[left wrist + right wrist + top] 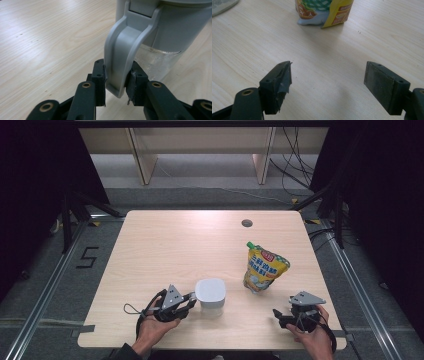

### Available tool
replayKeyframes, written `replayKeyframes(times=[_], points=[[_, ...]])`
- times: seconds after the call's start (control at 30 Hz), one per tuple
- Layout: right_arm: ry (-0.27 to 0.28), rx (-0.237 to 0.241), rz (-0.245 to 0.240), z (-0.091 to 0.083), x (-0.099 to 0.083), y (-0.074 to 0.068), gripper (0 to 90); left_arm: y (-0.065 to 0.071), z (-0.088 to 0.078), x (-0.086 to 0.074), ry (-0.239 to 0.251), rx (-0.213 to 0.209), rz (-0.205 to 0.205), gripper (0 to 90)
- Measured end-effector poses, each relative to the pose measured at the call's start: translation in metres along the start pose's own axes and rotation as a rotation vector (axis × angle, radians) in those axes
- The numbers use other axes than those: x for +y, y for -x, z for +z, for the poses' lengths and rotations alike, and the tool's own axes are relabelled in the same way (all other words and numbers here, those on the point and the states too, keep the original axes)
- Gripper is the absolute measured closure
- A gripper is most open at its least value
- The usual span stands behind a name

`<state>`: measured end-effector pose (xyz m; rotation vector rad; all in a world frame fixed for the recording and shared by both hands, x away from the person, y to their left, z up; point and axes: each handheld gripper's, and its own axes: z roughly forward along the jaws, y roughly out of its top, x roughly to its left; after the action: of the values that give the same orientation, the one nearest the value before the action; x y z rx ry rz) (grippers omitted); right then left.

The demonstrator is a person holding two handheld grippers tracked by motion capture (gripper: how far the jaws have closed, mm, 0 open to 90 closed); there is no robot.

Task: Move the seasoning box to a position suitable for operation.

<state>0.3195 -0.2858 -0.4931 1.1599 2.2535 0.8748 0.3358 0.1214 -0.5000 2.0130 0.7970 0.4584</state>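
Pinching the grey plastic handle (120, 62) of the white-lidded clear pitcher (210, 293) low in the frame's centre, the left gripper (186, 303) has its jaws pressed on it. Lower right, the right gripper (281, 316) rests on the pale wooden table (175, 245), jaws spread, near the yellow spouted pouch (263, 268).

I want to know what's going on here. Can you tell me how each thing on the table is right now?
Jug: upright, lid on, handle clamped.
Pouch: standing upright, green cap on, untouched.
Left gripper: shut on the jug's handle.
Right gripper: open wide, empty, aimed at the pouch.
Table: bare wood, small round hole near the far edge.
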Motion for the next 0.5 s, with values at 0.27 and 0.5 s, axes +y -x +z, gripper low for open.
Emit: replayKeyframes(times=[0.27, 0.5], points=[[0.003, 0.004, -0.010, 0.0001, 0.0002, 0.0014, 23.2, 0.0090, 0.0041, 0.0020, 0.004, -0.041, 0.024, 70.1], [0.002, 0.012, 0.024, 0.0007, -0.0003, 0.0001, 23.2, 0.0081, 0.0031, 0.0026, -0.006, -0.066, 0.001, 60.5]])
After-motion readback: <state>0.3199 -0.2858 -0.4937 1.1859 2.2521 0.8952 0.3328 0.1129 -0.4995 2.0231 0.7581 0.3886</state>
